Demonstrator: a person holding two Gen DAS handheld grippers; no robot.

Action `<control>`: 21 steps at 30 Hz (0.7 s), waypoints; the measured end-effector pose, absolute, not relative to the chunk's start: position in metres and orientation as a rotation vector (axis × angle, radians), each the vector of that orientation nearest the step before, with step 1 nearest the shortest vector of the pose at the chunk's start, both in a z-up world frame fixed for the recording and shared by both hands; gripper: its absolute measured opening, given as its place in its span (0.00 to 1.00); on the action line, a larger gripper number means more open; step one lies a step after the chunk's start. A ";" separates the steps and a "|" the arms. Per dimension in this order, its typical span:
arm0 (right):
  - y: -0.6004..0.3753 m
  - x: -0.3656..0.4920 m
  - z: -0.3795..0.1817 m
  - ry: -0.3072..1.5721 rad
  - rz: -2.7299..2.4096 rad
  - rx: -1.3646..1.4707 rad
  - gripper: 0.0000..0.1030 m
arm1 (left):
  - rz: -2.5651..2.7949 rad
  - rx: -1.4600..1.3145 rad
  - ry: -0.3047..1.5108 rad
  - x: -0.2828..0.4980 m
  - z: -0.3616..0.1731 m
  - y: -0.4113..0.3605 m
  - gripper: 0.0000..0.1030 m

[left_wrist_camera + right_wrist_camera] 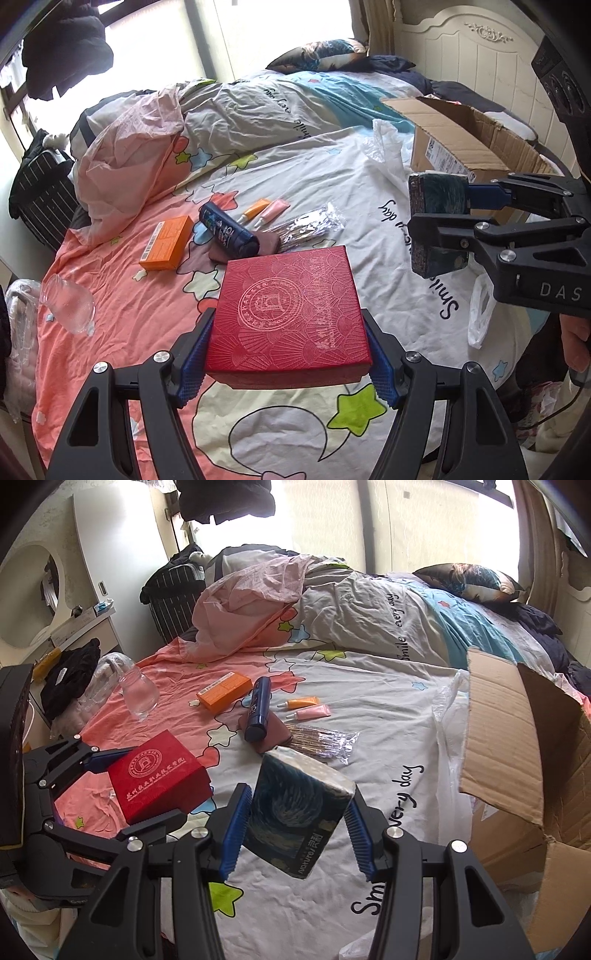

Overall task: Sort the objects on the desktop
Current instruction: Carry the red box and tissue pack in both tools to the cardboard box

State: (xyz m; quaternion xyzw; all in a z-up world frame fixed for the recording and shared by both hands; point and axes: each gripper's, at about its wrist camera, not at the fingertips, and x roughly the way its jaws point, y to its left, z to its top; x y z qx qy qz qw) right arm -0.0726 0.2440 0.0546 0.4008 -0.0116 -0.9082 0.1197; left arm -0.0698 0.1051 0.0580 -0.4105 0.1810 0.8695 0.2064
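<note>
both grippers loaded: left gripper (286,363) clamped on red box (291,310), right gripper (293,830) clamped on tissue pack (299,812), both held above bed (388,709). probably headed for cardboard box (517,746) on right; keep grips level, clear upright flap. left on bed: orange box (223,691), blue bottle (258,709), two tubes (306,707), glass jar (139,692).

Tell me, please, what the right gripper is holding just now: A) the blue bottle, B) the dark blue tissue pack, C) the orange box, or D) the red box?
B: the right gripper is shut on the dark blue tissue pack, held above the bed, while the red box sits in the left gripper.
</note>
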 end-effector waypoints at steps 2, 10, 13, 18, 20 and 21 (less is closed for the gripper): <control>0.250 -0.069 0.057 -0.037 -2.667 1.168 0.46 | 2.415 -1.137 0.503 -0.069 0.060 0.112 0.72; 0.277 -0.059 0.064 -0.071 -2.712 1.156 0.46 | 2.384 -1.119 0.511 -0.065 0.061 0.136 0.72; 0.289 -0.055 0.069 -0.089 -2.733 1.142 0.46 | 2.373 -1.112 0.514 -0.064 0.061 0.145 0.72; 0.308 -0.051 0.076 -0.113 -2.771 1.126 0.46 | 2.351 -1.098 0.508 -0.063 0.064 0.160 0.72; 0.315 -0.050 0.078 -0.124 -2.784 1.123 0.46 | 2.344 -1.088 0.503 -0.063 0.066 0.166 0.72; 0.318 -0.050 0.078 -0.125 -2.788 1.125 0.46 | 2.340 -1.083 0.502 -0.063 0.067 0.169 0.72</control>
